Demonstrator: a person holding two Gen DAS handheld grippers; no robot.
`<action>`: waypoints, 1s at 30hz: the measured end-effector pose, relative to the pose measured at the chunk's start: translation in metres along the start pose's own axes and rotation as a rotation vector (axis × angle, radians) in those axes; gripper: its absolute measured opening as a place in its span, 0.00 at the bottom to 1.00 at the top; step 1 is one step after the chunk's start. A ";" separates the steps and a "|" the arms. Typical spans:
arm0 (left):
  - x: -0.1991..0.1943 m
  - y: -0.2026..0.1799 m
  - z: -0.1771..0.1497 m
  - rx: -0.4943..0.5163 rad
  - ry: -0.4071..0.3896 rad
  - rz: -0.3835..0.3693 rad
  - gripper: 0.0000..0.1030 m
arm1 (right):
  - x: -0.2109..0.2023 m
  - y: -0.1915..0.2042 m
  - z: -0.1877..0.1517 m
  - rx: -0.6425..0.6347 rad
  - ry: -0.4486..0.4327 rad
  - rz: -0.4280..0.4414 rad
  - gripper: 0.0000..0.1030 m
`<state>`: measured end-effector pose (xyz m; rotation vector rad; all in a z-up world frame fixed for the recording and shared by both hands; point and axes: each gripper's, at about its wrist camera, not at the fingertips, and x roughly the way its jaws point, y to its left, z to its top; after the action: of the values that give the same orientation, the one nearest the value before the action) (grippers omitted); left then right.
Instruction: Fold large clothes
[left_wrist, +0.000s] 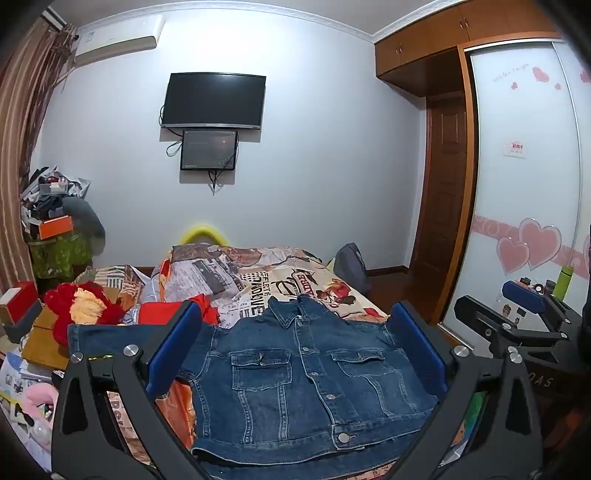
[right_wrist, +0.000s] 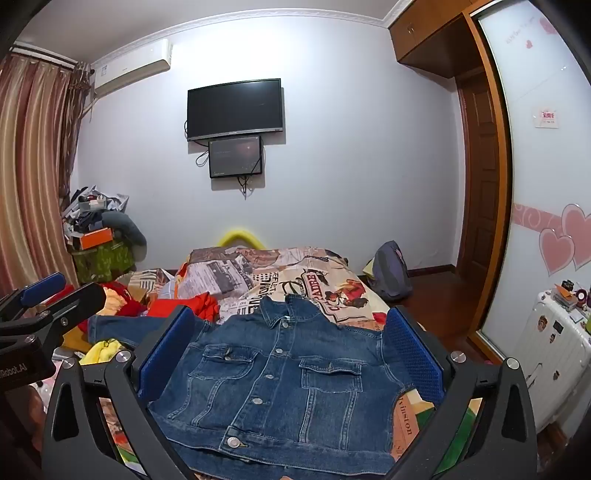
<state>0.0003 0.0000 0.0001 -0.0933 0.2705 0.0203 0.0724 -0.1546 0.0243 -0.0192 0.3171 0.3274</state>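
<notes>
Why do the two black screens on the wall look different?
The television is bigger and hangs higher; the small screen sits just below it. The television looks fully dark, while the small screen shows a faint glow. Both are flat black rectangles on the same wall, with cables dangling.

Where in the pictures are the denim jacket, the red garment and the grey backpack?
denim jacket (left_wrist: 310, 373): left wrist view, on the button placket.
red garment (right_wrist: 199, 304): right wrist view, on its crumpled middle.
grey backpack (right_wrist: 391, 271): right wrist view, on its front panel.
</notes>
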 end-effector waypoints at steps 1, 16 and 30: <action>0.000 0.000 0.000 0.001 -0.001 0.003 1.00 | 0.000 0.000 0.000 -0.002 0.003 -0.001 1.00; 0.007 0.006 -0.003 -0.002 0.001 0.013 1.00 | 0.001 -0.001 0.000 -0.001 0.004 -0.003 1.00; 0.007 0.006 -0.006 0.001 0.001 0.011 1.00 | 0.003 -0.004 -0.003 0.000 0.010 -0.002 1.00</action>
<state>0.0058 0.0056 -0.0079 -0.0909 0.2719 0.0315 0.0754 -0.1573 0.0200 -0.0211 0.3267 0.3258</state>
